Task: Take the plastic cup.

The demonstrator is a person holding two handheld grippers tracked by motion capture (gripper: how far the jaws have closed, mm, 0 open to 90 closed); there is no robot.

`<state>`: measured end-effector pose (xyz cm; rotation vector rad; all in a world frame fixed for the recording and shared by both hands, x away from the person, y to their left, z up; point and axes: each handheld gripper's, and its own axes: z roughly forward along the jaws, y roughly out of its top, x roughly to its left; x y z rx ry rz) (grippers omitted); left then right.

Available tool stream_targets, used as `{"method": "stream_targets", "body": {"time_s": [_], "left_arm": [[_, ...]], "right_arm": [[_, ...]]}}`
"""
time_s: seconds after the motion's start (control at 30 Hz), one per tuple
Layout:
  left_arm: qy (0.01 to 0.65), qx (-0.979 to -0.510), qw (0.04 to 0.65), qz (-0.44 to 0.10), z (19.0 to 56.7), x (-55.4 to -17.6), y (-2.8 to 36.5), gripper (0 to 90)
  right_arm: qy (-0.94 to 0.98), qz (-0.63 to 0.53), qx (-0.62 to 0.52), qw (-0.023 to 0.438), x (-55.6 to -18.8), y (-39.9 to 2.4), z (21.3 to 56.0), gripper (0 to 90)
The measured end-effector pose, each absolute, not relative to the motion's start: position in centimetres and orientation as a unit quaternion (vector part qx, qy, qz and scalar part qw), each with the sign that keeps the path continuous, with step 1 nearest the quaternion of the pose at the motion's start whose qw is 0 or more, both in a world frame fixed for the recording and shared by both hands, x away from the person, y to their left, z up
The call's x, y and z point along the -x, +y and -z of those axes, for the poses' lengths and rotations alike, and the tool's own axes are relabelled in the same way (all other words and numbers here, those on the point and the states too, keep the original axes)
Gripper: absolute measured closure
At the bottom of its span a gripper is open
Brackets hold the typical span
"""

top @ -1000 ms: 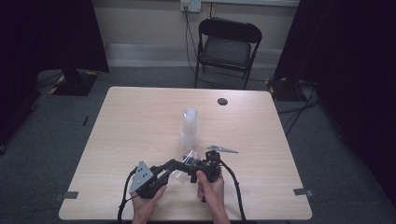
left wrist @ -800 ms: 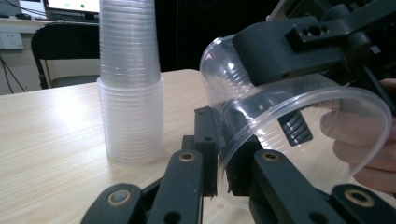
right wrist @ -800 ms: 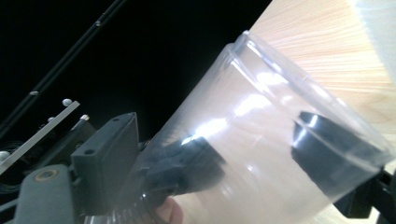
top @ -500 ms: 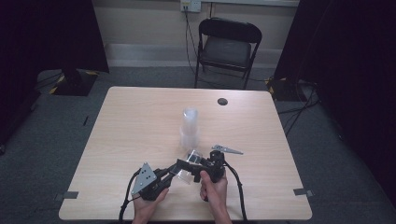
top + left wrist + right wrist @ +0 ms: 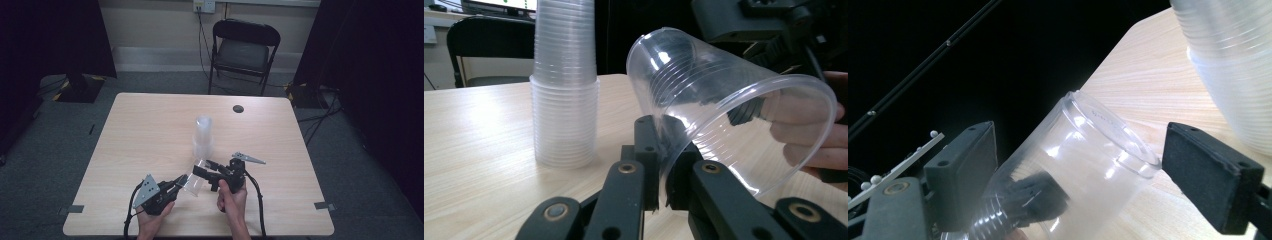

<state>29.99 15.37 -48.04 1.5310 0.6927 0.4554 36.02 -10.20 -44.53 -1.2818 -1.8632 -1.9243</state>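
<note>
A clear plastic cup (image 5: 192, 184) lies tilted between the two grippers near the table's front edge. My left gripper (image 5: 664, 150) is shut on the cup's wall (image 5: 724, 100) at the rim, one jaw inside and one outside. It comes in from the lower left in the high view (image 5: 178, 183). My right gripper (image 5: 1088, 170) straddles the cup's base end (image 5: 1098, 150); its jaws have just been closing a little, and its right pad (image 5: 1213, 175) still stands apart from the cup. A tall stack of clear cups (image 5: 202, 135) stands just behind (image 5: 564, 100).
The wooden table (image 5: 150, 130) has a small dark round spot (image 5: 238, 108) near its far edge. A black folding chair (image 5: 243, 50) stands beyond the table. Cables trail from both grippers toward the front edge. A hand (image 5: 809, 145) holds the right gripper.
Both hands stay near the front edge with the cup between them. The grey plate on the right gripper has swung slightly to the right.
</note>
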Motion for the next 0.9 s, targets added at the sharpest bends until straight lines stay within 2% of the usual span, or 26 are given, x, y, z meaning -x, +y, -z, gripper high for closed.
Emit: {"method": "stream_targets", "body": {"time_s": [0.37,0.67,0.9], "left_arm": [[0.311,-0.682,0.639,-0.171,47.2,-30.8,15.9,86.8],[0.315,-0.701,0.619,-0.161,46.6,-31.5,16.6,86.7],[0.311,-0.721,0.601,-0.15,46.3,-32.0,16.6,86.7]], "right_arm": [[-0.636,0.651,0.411,0.052,-35.4,-11.3,43.9,15.0],[-0.671,0.63,0.391,-0.019,-34.6,-12.5,43.7,15.8],[-0.696,0.609,0.376,-0.051,-34.2,-12.6,43.9,16.0]]}}
